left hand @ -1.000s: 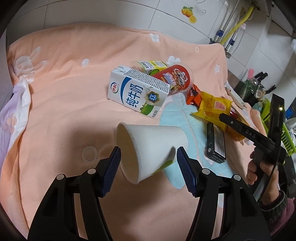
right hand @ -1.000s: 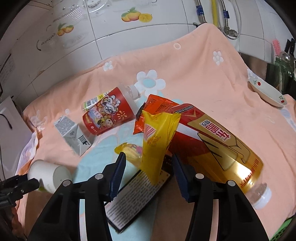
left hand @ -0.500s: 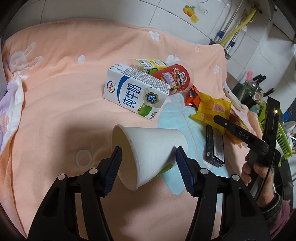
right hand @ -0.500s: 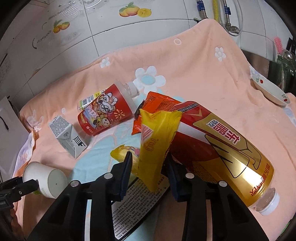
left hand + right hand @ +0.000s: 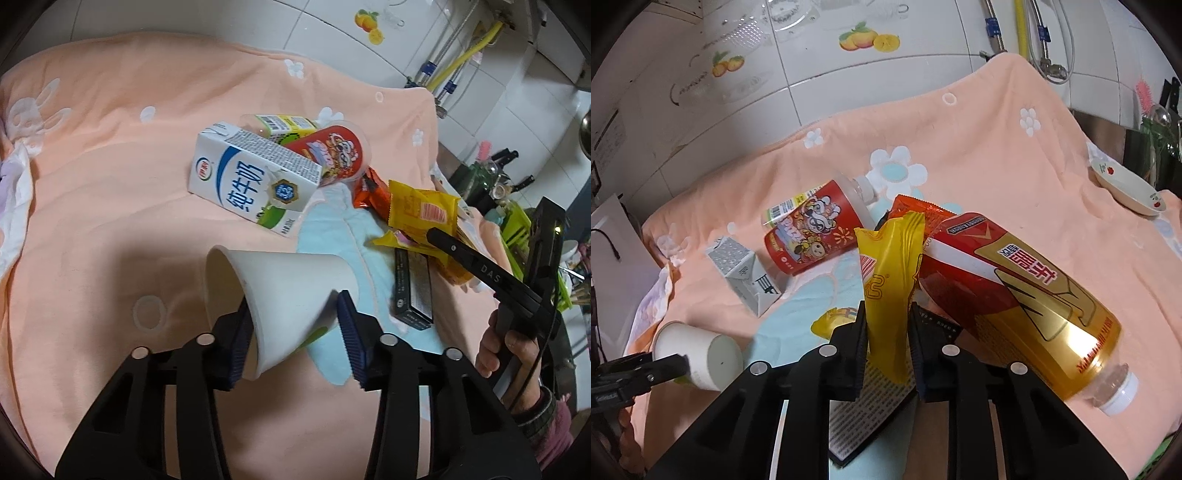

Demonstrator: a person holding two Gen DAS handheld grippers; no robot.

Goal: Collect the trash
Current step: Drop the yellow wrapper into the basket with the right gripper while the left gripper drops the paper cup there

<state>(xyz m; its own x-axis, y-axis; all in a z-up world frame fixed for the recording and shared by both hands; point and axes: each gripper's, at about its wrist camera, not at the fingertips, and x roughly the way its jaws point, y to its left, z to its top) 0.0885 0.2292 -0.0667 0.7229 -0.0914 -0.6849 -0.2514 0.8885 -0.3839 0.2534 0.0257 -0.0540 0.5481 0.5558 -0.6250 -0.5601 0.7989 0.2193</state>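
Note:
Trash lies on a peach blanket (image 5: 110,155). My left gripper (image 5: 295,332) is shut on a white paper cup (image 5: 284,295) lying on its side, mouth to the left. My right gripper (image 5: 888,336) is shut on a yellow snack wrapper (image 5: 890,280) and holds it upright. Nearby lie a milk carton (image 5: 247,184), a red cartoon bottle (image 5: 816,232), an orange wrapper (image 5: 916,210), a large red-gold bottle (image 5: 1027,299) and a black box (image 5: 413,288). The cup also shows in the right wrist view (image 5: 698,354).
A tiled wall (image 5: 812,74) with fruit stickers runs behind the blanket. Pipes (image 5: 454,66) stand at the back right. A small white dish (image 5: 1123,184) sits on the blanket's right edge. White cloth (image 5: 14,206) lies at the left edge.
Both grippers have closed: the left onto the paper cup, the right onto the yellow wrapper, which now stands more upright between the fingers.

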